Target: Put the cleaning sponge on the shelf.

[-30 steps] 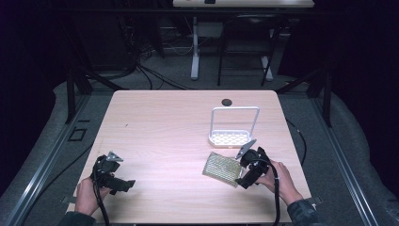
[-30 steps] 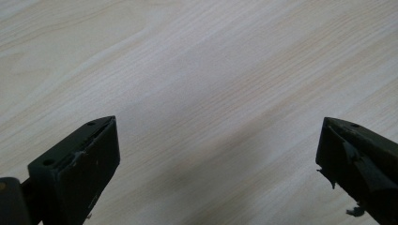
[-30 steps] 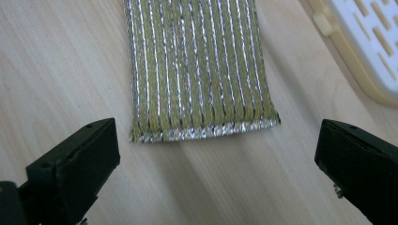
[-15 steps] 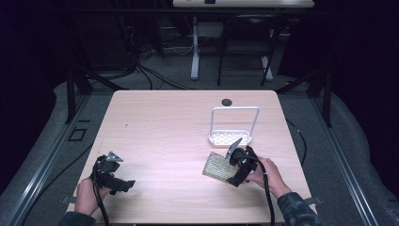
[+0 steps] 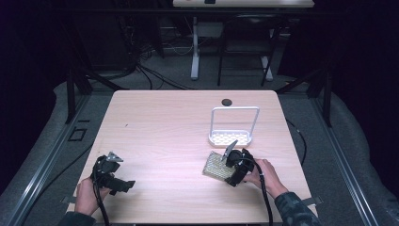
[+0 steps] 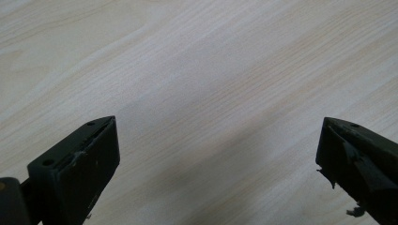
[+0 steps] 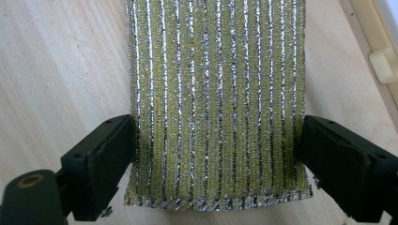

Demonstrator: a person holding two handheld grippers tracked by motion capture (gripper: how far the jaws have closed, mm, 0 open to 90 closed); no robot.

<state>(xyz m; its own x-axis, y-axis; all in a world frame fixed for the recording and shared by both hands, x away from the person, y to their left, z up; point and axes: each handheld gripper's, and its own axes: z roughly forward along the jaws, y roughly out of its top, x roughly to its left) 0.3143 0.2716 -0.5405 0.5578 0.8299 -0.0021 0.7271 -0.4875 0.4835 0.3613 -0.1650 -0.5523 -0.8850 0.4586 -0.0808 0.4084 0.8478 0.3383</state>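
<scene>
Sponge (image 7: 216,103) beside the white rack (image 5: 234,137) is looking light and squishy; right gripper (image 7: 216,159) is closing across its width, touching both edges, while left gripper (image 6: 218,154) is gaping empty.

A table (image 5: 160,141) of pale wood, or a wood-look laminate, with a fine straight grain and a smooth, matt finish that throws back only a soft sheen. On it lies a scouring pad (image 7: 216,98) of rough knitted fabric: yellow-green yarn ribbed lengthwise with glittering silver metallic thread, its near edge slightly frayed. The jaws of the right gripper (image 7: 216,173) are matt black plastic with moulded screw holes; those of the left gripper (image 6: 218,164) are the same dull black plastic, scuffed and chipped along their inner edges. Behind the pad stands a white rack (image 5: 234,123) of smooth, faintly glossy plastic with a perforated base. The floor around the table looks like dull grey carpet.
</scene>
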